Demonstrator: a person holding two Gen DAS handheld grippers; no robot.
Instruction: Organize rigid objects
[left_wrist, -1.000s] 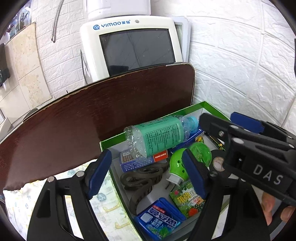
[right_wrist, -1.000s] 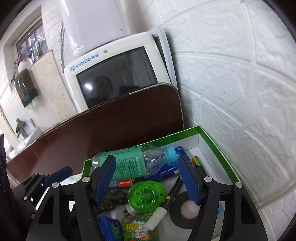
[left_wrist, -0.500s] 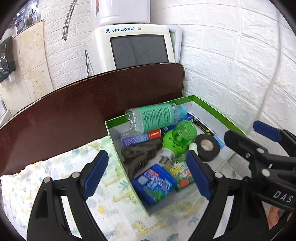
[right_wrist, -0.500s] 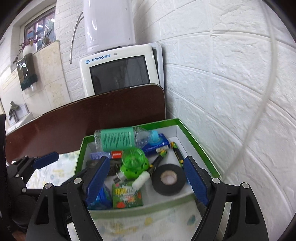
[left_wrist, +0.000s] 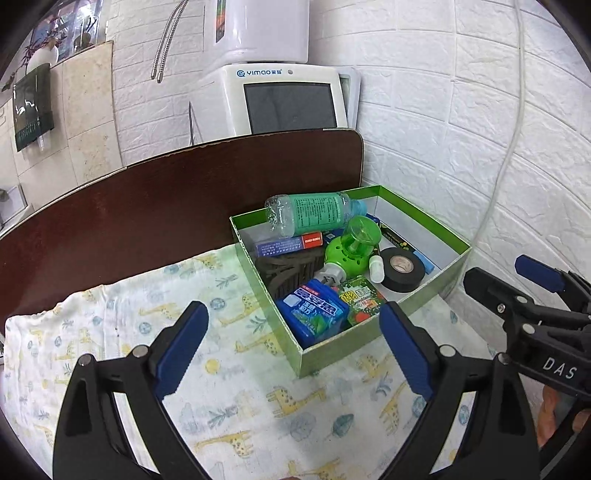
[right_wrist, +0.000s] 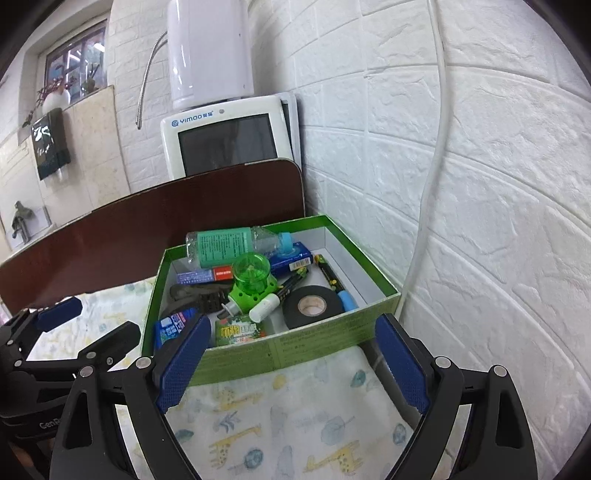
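**A:** Both grippers have backed off. A second ago they were right over the green box (left_wrist: 384, 345); now they hang above the giraffe-print cloth (left_wrist: 110, 332), with the whole box in view ahead of them.

**B:** Carrying anything?

**A:** No. The left gripper (left_wrist: 295, 347) has its blue pads spread wide with only cloth between them, and the right gripper (right_wrist: 291, 363) is just as wide and just as empty.

**B:** So where have the things ended up?

**A:** All in the box, which sits on the cloth in the corner by the white brick wall (right_wrist: 498, 184). The green-labelled bottle (left_wrist: 314, 216) lies on its side along the back, the green plug-in device (left_wrist: 351, 251) is in the middle, the black tape roll (left_wrist: 400, 267) is toward the wall side, and the blue packet (left_wrist: 314, 314) is at the near corner with the dark hair clip (left_wrist: 284, 269) behind it.

**B:** Has anything inside shifted since the closer view?

**A:** Not that I can see; the same pile lies the same way. Nothing loose shows on the cloth, so I'd guess the packing is finished or nearly so, and this retreat is the wind-down.
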